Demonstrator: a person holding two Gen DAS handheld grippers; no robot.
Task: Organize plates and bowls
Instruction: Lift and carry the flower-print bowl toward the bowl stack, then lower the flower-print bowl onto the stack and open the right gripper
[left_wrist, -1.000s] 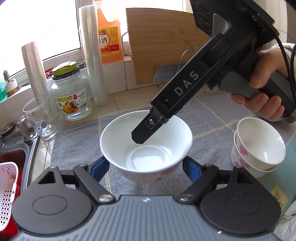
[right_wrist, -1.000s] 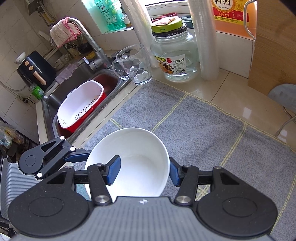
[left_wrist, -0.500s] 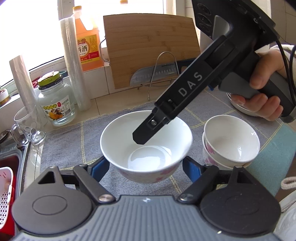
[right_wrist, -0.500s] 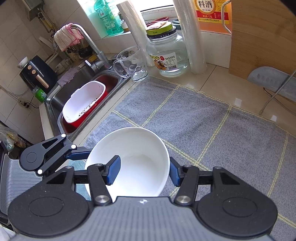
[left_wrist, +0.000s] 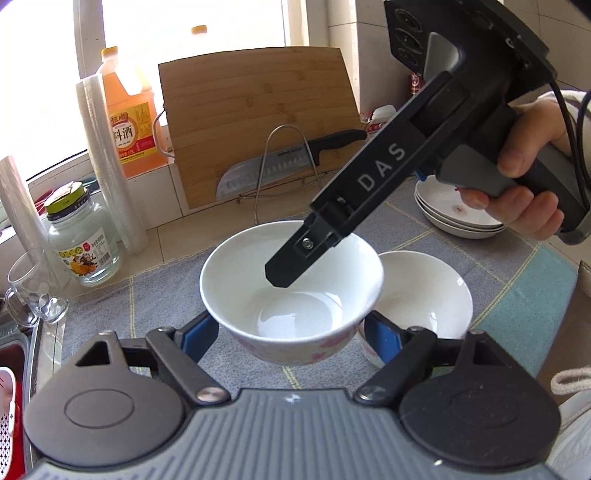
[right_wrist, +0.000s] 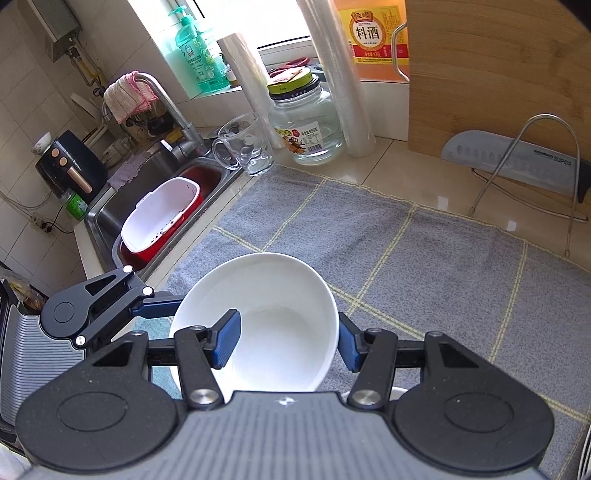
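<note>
The white bowl hangs above the grey mat on the table, just beside the stacked bowls. The left claw cradles its sides; the right claw pinches its wall. Uneven pulling between them could tip it or knock the stack.
</note>
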